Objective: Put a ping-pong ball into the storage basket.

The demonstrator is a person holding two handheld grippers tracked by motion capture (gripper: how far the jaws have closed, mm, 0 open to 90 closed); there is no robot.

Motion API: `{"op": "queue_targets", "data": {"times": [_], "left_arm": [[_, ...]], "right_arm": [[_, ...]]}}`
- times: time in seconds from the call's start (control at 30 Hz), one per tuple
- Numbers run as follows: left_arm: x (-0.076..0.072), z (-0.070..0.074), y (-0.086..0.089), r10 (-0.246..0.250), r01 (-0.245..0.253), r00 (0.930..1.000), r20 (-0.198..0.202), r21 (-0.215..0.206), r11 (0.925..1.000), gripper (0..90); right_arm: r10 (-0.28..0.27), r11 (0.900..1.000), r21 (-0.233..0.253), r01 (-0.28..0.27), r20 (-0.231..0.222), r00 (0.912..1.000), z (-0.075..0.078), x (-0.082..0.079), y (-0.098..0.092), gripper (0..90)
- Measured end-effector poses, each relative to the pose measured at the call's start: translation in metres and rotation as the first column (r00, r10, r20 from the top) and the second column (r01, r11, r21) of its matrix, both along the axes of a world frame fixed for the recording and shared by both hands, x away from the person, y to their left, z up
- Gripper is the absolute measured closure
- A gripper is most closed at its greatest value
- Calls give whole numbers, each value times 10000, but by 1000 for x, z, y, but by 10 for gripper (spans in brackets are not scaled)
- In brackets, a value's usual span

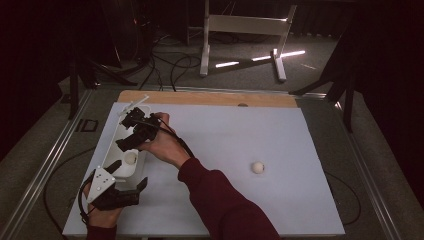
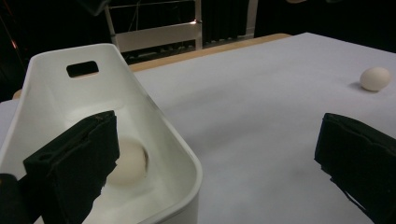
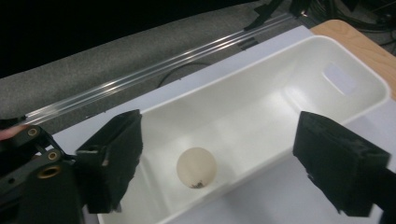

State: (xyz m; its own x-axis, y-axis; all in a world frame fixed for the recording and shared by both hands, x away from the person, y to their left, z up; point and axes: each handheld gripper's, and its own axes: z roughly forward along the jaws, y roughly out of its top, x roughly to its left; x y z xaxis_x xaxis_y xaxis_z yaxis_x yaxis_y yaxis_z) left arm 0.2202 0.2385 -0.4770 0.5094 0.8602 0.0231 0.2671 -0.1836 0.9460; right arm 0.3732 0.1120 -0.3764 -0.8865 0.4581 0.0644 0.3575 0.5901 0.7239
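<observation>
High view is showing the right gripper (image 1: 131,131) reaching across the person's body, hovering over the white tray (image 1: 134,172) at the table's left edge, while the left gripper (image 1: 131,175) is resting by the tray's near end. Both are holding their padded black jaws spread wide, gripping nothing. Right gripper view is looking down into the smooth, glossy, long plastic tray with handle slots, where one matte round egg (image 3: 196,167) is lying on the floor; a second egg (image 1: 257,167) is sitting well apart on the pale table sheet (image 1: 240,135).
</observation>
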Motion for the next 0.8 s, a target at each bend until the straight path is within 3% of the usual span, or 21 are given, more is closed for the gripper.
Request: {"op": "queue_targets", "data": {"times": [0.8], "left_arm": [[1, -1, -1, 8, -8, 10000, -6, 54, 10000, 4]], "right_arm": [[-84, 9999, -102, 83, -63, 9999, -1, 3, -28, 106]]}}
